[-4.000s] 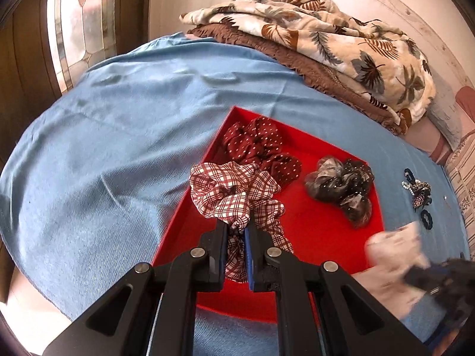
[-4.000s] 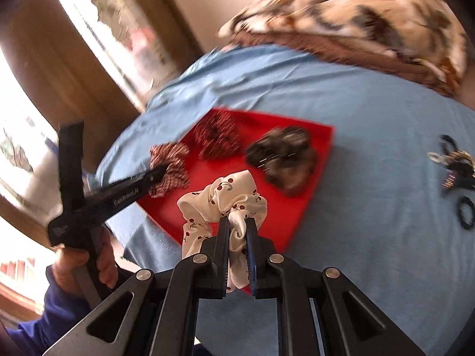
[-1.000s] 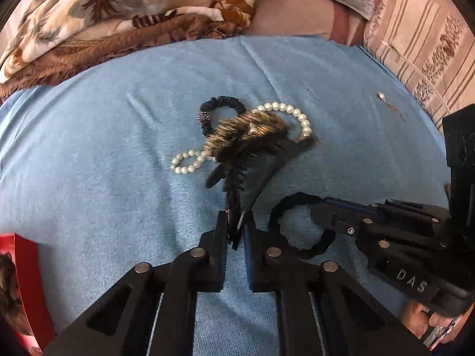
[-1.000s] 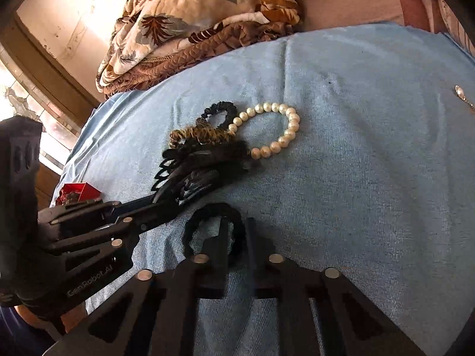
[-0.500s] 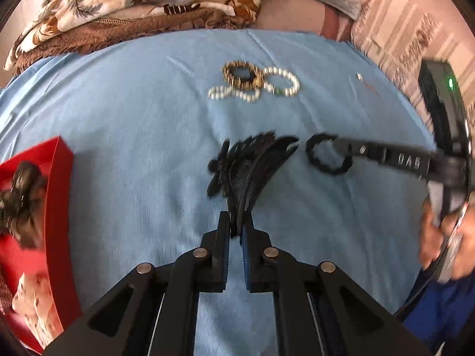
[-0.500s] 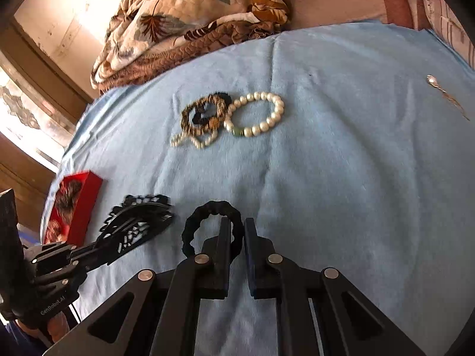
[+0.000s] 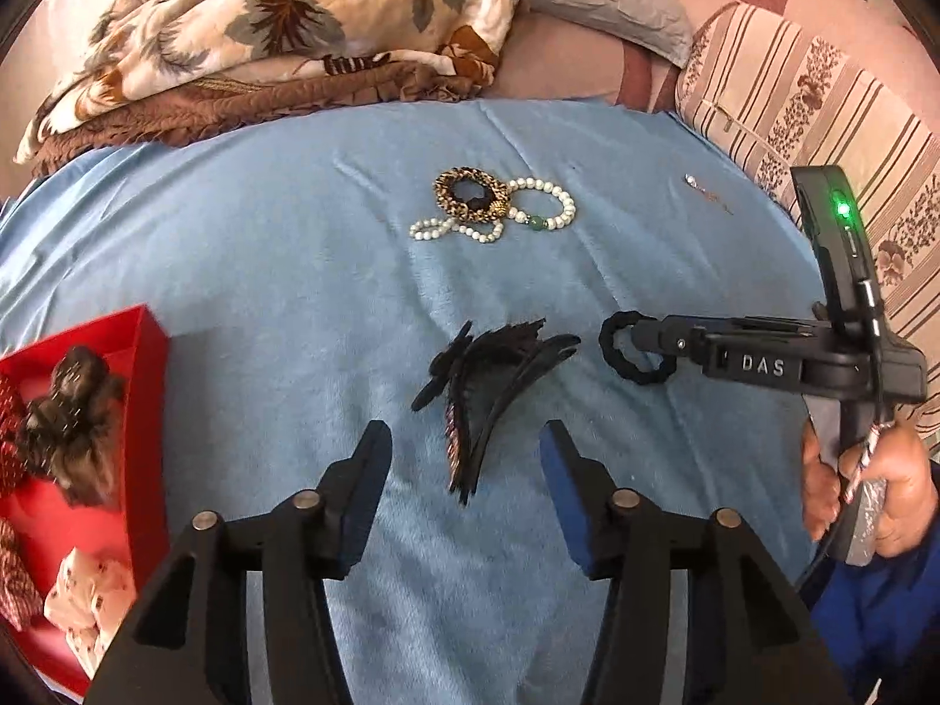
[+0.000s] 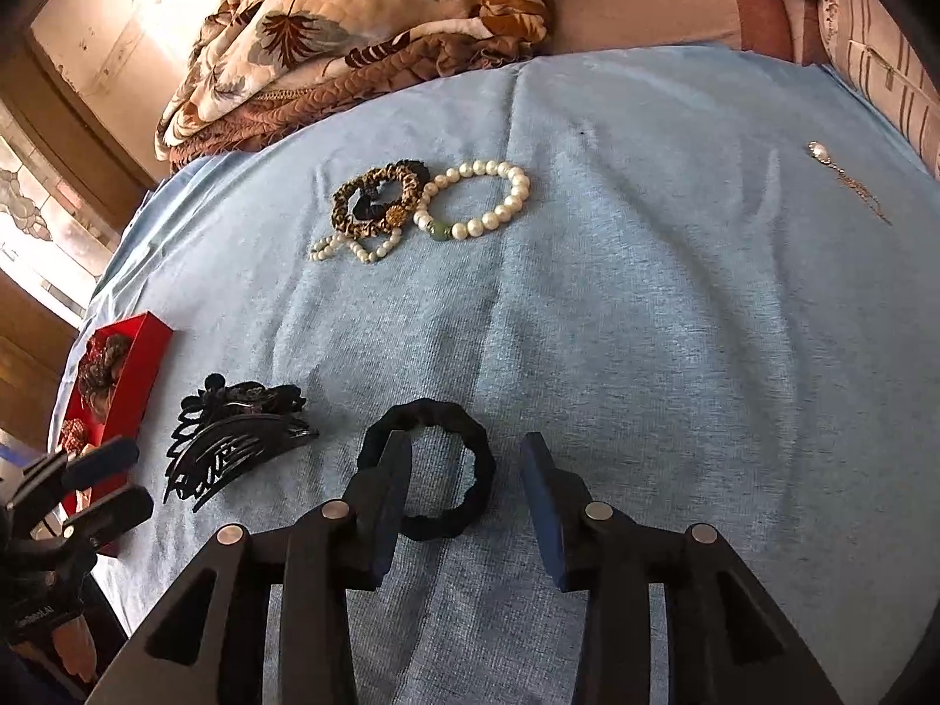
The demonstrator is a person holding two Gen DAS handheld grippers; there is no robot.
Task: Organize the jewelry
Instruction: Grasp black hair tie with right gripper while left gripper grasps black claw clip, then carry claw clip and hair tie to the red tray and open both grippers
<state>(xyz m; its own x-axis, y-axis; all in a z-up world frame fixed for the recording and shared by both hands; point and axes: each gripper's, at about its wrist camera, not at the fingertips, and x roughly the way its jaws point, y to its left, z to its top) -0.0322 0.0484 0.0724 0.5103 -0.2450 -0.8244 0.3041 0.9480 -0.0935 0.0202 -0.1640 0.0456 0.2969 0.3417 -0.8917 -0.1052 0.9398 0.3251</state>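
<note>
A black claw hair clip [image 7: 487, 393] lies on the blue cloth between the fingers of my open left gripper [image 7: 464, 452]; it also shows in the right wrist view [image 8: 235, 440]. A black hair tie [image 8: 435, 464] lies on the cloth between the fingers of my open right gripper [image 8: 464, 470]; it also shows in the left wrist view [image 7: 634, 352]. A pearl bracelet [image 8: 482, 200], a leopard-print scrunchie [image 8: 376, 205] and a small pearl strand [image 8: 352, 247] lie further back. A red tray [image 7: 141, 411] with several scrunchies is at the left.
A small pendant chain [image 8: 846, 176] lies at the far right of the cloth. A folded floral blanket [image 7: 264, 29] and pillows [image 7: 811, 88] lie along the back edge. The person's hand [image 7: 858, 487] holds the right gripper's handle.
Both grippers have opened. The left one let go of the hair clip and the right one let go of the black hair tie; both now lie on the cloth.
</note>
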